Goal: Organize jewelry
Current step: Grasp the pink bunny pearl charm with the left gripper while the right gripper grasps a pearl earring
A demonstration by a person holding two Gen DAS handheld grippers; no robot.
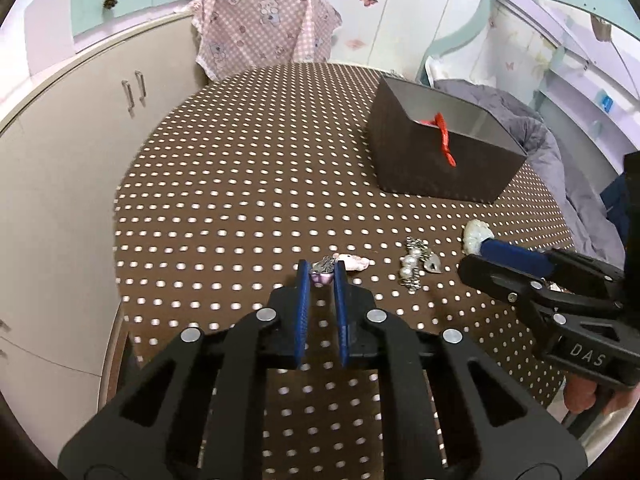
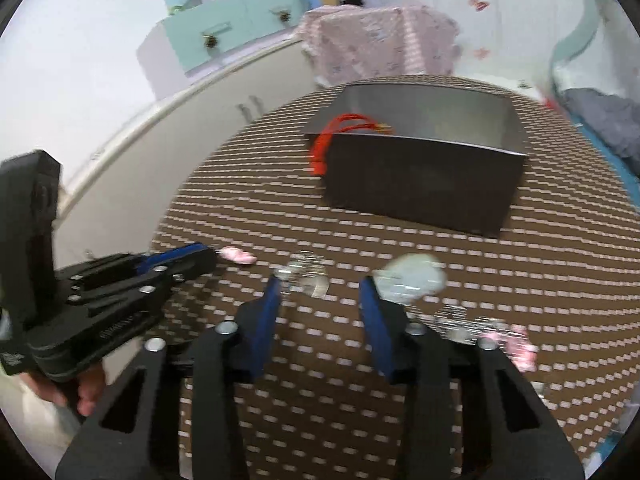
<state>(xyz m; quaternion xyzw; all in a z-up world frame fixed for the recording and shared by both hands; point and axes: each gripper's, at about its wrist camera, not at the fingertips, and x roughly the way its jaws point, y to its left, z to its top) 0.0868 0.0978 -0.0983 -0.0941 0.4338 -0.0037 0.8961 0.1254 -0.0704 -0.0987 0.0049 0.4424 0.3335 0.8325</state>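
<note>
Jewelry lies scattered along the near part of the polka-dot worktop (image 1: 248, 184). The left tongs (image 1: 323, 270) pinch a small silver and purple trinket (image 1: 323, 272), a pink piece (image 1: 356, 262) just beyond. To the right sit a pearl cluster (image 1: 416, 266) and a pale ornament (image 1: 476, 236); the right tongs (image 2: 324, 292), blurred, stand spread, apparently gripping nothing. Farther off stands a dark box (image 1: 436, 160) with a red cord (image 1: 444, 140).

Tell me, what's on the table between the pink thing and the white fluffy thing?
A cluster of pearl and silver jewelry lies between the pink piece and the white piece, seen in the left wrist view.
</note>
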